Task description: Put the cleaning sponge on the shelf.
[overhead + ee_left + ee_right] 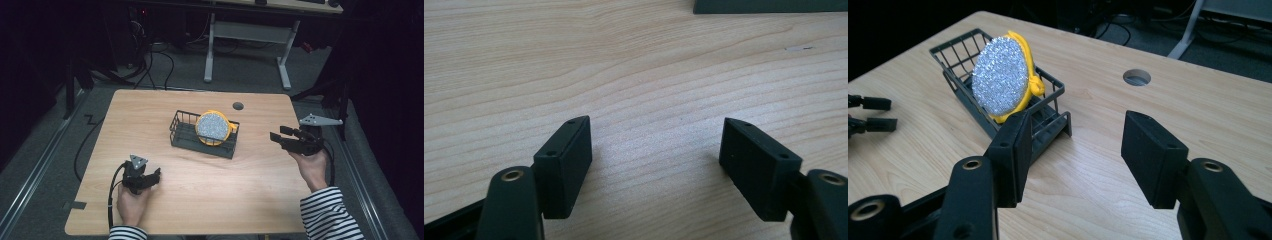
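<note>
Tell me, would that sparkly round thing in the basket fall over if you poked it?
Probably: the sparkly disc stands on edge, leaning in the wire basket, so a push might tip it. Being round, it may roll once lifted out. Its glittery face looks rough, so likely not slippery.

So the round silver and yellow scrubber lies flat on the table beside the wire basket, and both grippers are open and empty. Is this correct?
Not quite. The scrubber stands on edge inside the wire basket, as the right gripper view shows. The rest holds: the left gripper and right gripper are open and empty.

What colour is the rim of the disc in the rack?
Yellow, around a silver glittery face; the disc shows best in the right gripper view.
</note>
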{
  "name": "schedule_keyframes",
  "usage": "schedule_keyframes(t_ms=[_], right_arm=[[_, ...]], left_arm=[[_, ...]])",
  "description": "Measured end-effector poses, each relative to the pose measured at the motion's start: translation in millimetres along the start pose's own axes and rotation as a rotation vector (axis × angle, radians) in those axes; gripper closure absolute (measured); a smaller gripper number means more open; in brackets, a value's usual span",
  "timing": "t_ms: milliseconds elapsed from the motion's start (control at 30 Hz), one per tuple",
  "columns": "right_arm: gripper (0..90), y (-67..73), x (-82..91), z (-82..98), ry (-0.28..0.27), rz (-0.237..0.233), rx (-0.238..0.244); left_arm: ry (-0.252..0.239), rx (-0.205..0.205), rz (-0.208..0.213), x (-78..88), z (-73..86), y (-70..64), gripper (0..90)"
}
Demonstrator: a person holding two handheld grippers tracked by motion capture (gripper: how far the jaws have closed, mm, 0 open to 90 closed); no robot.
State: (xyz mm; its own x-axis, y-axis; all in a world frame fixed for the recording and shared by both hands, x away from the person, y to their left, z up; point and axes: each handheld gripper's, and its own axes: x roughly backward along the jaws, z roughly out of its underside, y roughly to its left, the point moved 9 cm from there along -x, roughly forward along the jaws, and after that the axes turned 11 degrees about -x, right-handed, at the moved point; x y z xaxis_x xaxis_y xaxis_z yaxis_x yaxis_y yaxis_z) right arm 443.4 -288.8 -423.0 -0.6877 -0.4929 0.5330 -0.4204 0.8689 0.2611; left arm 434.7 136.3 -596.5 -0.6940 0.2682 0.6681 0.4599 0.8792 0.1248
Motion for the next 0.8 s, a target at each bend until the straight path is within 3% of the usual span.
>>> schedule_keyframes(t_ms=[267, 400, 800], right_arm=[[46.8, -1.9, 14.9, 11.1, -0.019, 0.010, -0.011], [47.8, -3.6, 18.8, 20.4, -0.001, 0.027, -0.011], [48.2, -4.4, 24.8, 45.5, -0.013, 0.011, -0.046]], left_arm=[[-0.001, 0.000, 0.002, 0.0, 0.0, -0.1, 29.8], [-0.001, 0.002, 0.003, 0.1, -0.1, 0.0, 29.8], [0.000, -0.001, 0.001, 0.0, 0.0, -0.1, 29.8]])
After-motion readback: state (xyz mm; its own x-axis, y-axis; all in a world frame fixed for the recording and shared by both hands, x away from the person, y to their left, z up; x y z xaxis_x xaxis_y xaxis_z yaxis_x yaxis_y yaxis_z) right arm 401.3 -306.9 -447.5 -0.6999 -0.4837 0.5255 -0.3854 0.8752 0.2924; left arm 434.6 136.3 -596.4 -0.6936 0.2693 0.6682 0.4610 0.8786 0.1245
